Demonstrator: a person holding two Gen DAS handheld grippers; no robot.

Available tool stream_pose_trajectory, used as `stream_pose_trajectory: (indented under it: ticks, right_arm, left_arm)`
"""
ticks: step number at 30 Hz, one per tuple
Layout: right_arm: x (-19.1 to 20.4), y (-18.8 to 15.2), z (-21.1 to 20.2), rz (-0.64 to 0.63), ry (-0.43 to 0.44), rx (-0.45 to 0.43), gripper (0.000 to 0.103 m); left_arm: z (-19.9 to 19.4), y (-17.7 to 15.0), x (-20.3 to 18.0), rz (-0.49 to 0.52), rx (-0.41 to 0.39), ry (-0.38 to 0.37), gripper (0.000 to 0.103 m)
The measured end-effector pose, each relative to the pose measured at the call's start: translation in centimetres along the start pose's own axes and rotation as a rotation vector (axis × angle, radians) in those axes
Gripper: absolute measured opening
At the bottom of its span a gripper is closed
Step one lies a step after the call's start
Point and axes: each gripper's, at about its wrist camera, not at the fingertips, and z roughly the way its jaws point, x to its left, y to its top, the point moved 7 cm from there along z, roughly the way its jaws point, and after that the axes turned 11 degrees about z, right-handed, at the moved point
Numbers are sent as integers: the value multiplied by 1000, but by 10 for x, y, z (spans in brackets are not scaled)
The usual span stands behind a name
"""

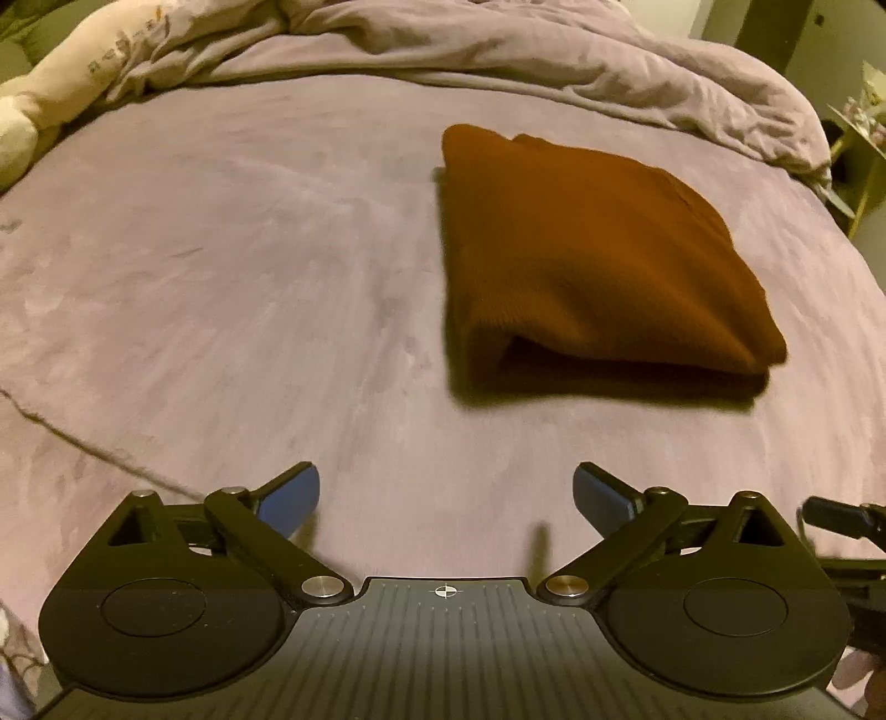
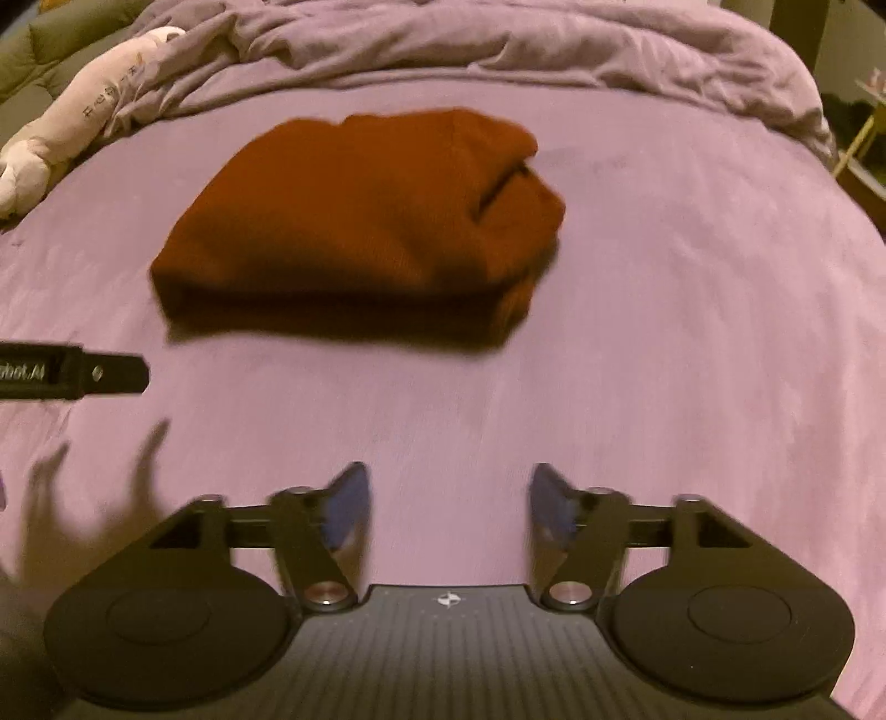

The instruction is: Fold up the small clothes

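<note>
A rust-brown knitted garment (image 1: pixel 598 260) lies folded into a thick rectangle on the mauve bedspread (image 1: pixel 221 277). In the left wrist view it sits ahead and to the right of my left gripper (image 1: pixel 446 495), whose blue-padded fingers stand wide apart with nothing between them. In the right wrist view the same garment (image 2: pixel 360 221) lies ahead and to the left of my right gripper (image 2: pixel 449 501), which is open and empty over bare bedspread (image 2: pixel 664 332). Neither gripper touches the cloth.
A crumpled mauve duvet (image 1: pixel 498 50) is bunched along the far side of the bed. A pale plush toy (image 2: pixel 72 122) lies at the far left. A black part of the left gripper's body (image 2: pixel 72 370) pokes in at the left edge of the right wrist view.
</note>
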Motion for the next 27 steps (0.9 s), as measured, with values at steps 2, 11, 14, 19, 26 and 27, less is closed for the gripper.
stream_pose_trajectory:
  ticks: [2, 11, 14, 19, 26, 27]
  right_arm:
    - [3, -7, -6, -2, 1, 30, 86]
    - [24, 20, -42, 5, -21, -13, 99]
    - [27, 33, -47, -3, -74, -18, 99]
    - [30, 48, -56, 29, -65, -45, 99]
    - [32, 56, -61, 71, -87, -52, 99]
    - [32, 57, -61, 73, -88, -51, 99]
  left_arm:
    - [-6, -2, -4, 24, 17, -10, 101]
    - [-39, 19, -1, 18, -34, 0, 103]
    - [-48, 30, -2, 44, -67, 48, 103]
    - [-49, 41, -6, 88, -65, 126, 103]
    - [-48, 39, -7, 93, -55, 109, 103]
    - [-48, 38, -7, 90, -54, 107, 103]
